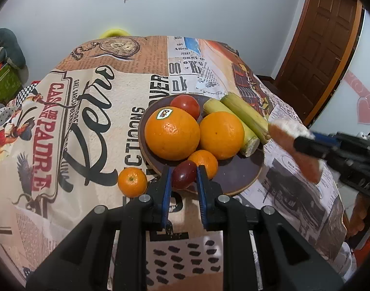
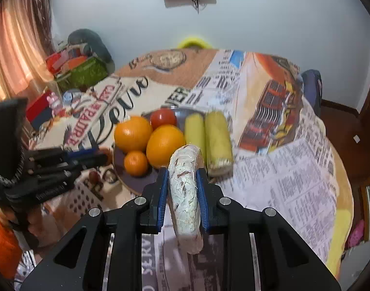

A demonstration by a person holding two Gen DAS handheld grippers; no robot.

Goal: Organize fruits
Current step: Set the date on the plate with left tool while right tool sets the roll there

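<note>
My left gripper (image 1: 184,172) is shut on a small dark red plum (image 1: 183,177) over the near rim of a dark round plate (image 1: 235,181). The plate holds two big oranges (image 1: 171,133), a tomato (image 1: 186,105), a small mandarin (image 1: 205,161) and two green sugarcane pieces (image 1: 243,116). Another mandarin (image 1: 132,181) lies on the cloth just left of the plate. My right gripper (image 2: 183,173) is shut on a pink-fleshed citrus wedge (image 2: 185,198) with white pith, held above the table to the right of the plate (image 2: 136,181). The wedge (image 1: 294,145) looks blurred in the left wrist view.
A newspaper-print cloth (image 1: 92,121) covers the round table. Boxes and clutter (image 2: 80,72) stand off its far left, a yellow chair back (image 2: 194,42) behind it, a brown door (image 1: 325,48) at the right. The other gripper (image 2: 63,167) reaches in from the left in the right wrist view.
</note>
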